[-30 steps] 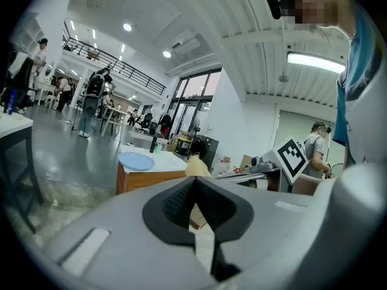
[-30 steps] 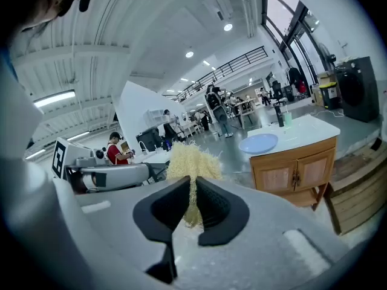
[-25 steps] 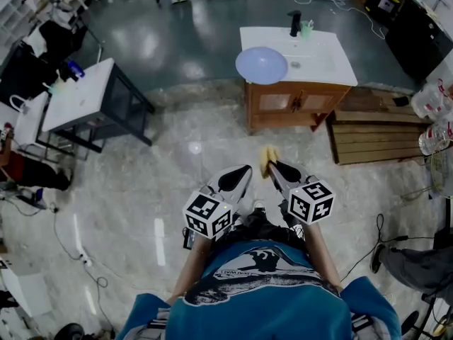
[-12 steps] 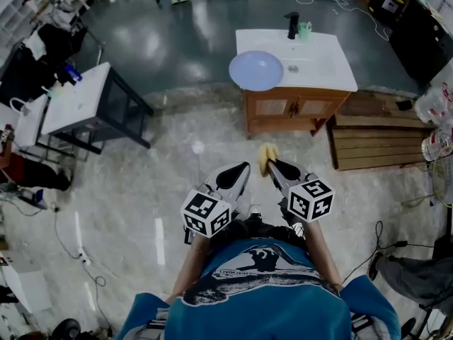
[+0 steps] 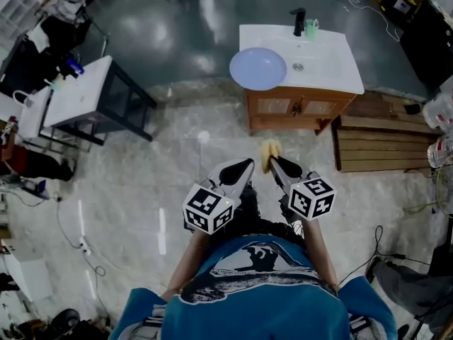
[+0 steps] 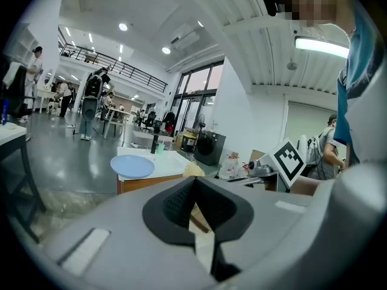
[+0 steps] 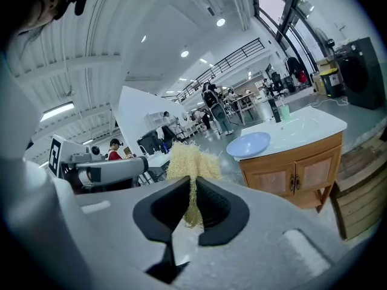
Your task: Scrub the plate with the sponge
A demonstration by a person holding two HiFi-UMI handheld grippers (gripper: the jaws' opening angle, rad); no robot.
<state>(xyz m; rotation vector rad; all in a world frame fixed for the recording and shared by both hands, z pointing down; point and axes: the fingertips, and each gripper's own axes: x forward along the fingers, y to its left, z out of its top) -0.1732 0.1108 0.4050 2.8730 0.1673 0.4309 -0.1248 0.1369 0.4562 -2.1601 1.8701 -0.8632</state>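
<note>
**Sponge gripped on the right, plate untouched on the vanity**

Right gripper [image 7: 192, 189]: I read its black pads as pinching a frayed pale-yellow fibrous sponge [image 7: 189, 161]. The tuft stands above the jaws and a strand hangs down between them.

Left gripper [image 6: 195, 183]: jaws pressed together, nothing between them.

In the head view I see both grippers held side by side in front of the person's teal shirt [image 5: 262, 296]. Their tips are near each other, over the pale marbled floor [image 5: 141, 190].

The round light-blue plate [image 5: 258, 68] lies flat on the left end of the white vanity top [image 5: 333, 66], with its rim overhanging that end. Under the top is a two-door wooden cabinet [image 5: 297, 106]. A black tap [image 5: 298, 21] and a small green cup [image 5: 310, 27] stand at the back edge.

The plate is well apart from both grippers, and the sponge is not touching it.

A slatted wooden bench [image 5: 375, 144] sits just right of the cabinet. A white-topped table on a dark frame [image 5: 78, 94] stands well off to the left.
</note>
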